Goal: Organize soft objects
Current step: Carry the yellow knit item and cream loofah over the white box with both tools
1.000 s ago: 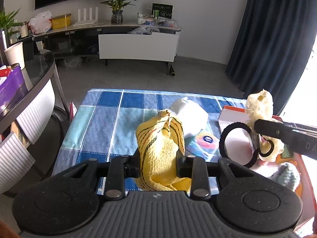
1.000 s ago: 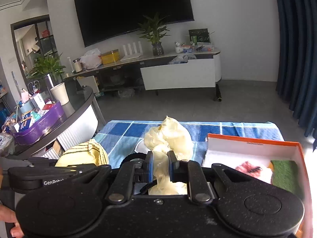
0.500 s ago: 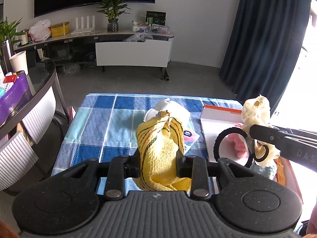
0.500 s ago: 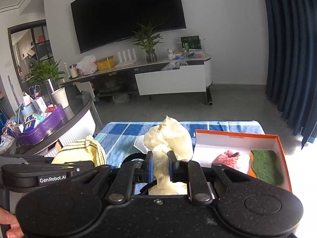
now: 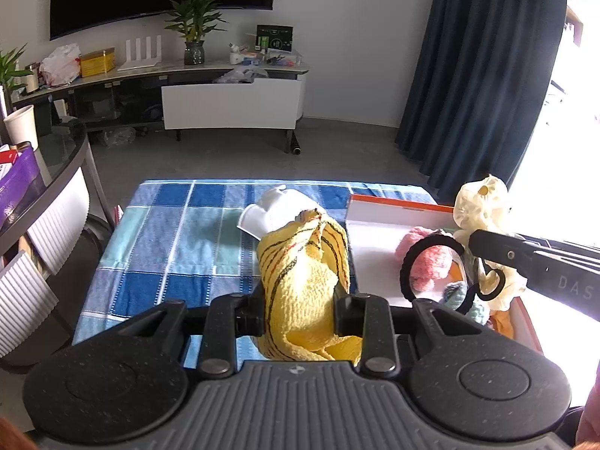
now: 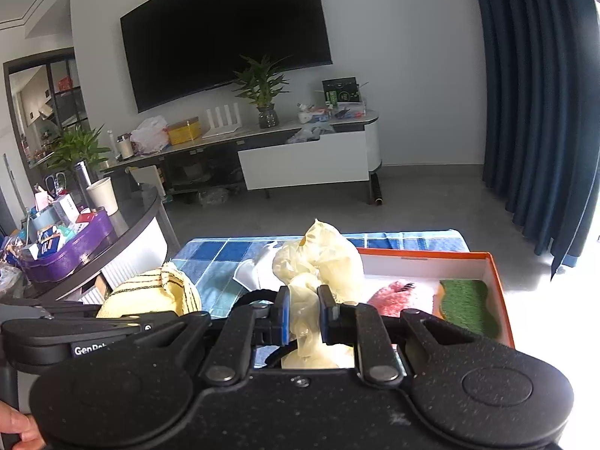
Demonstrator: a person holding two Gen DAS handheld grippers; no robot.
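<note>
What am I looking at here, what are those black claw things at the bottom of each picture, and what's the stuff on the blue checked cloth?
Those black claws are hand-held grippers, one in each of a person's hands; no robot arm is involved. Each picture comes from a wide-angle camera mounted on one gripper, looking forward along its two fingers.

In the left-hand view, the left gripper is shut on a yellow striped cloth. In the right-hand view, the right gripper is shut on a pale cream glove. Each gripper also shows from the side in the other's picture.

Below them is a table with a blue checked tablecloth. On it lie a white cloth item and an orange box. The box holds a pink fluffy item and a green pad.
</note>
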